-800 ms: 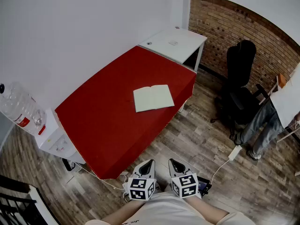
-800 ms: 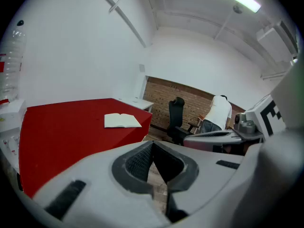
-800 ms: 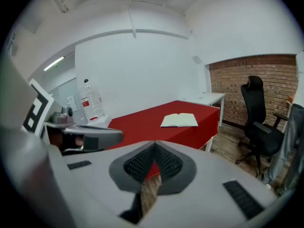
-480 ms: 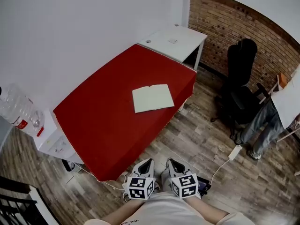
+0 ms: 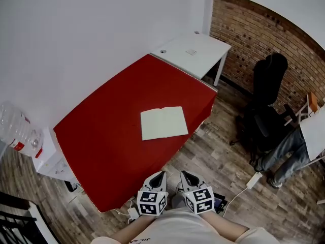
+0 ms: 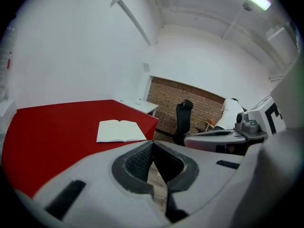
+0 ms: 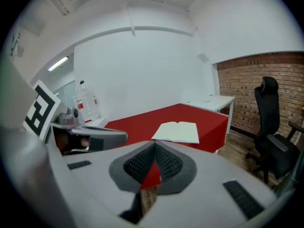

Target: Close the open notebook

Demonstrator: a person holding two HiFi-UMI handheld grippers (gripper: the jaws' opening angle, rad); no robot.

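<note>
An open notebook (image 5: 163,123) with pale blank pages lies flat on the red table (image 5: 101,136), near its right-hand edge. Both grippers hang close to my body, short of the table's near corner and well apart from the notebook. My left gripper (image 5: 161,174) and right gripper (image 5: 184,174) sit side by side, both shut with nothing between the jaws. In the left gripper view the notebook (image 6: 120,130) lies ahead beyond the closed jaw tips (image 6: 152,144). The right gripper view shows the notebook (image 7: 178,131) ahead of its closed tips (image 7: 155,145).
A white desk (image 5: 195,52) adjoins the red table's far end. A black office chair (image 5: 266,105) stands by the brick wall (image 5: 264,44), with a person (image 5: 304,141) at the right edge. A water bottle (image 5: 18,131) sits at the left. A cable and adapter (image 5: 252,179) lie on the wooden floor.
The table and notebook have slid lower and nearer in the head view. Both grippers stay shut in the same low place by my body.
</note>
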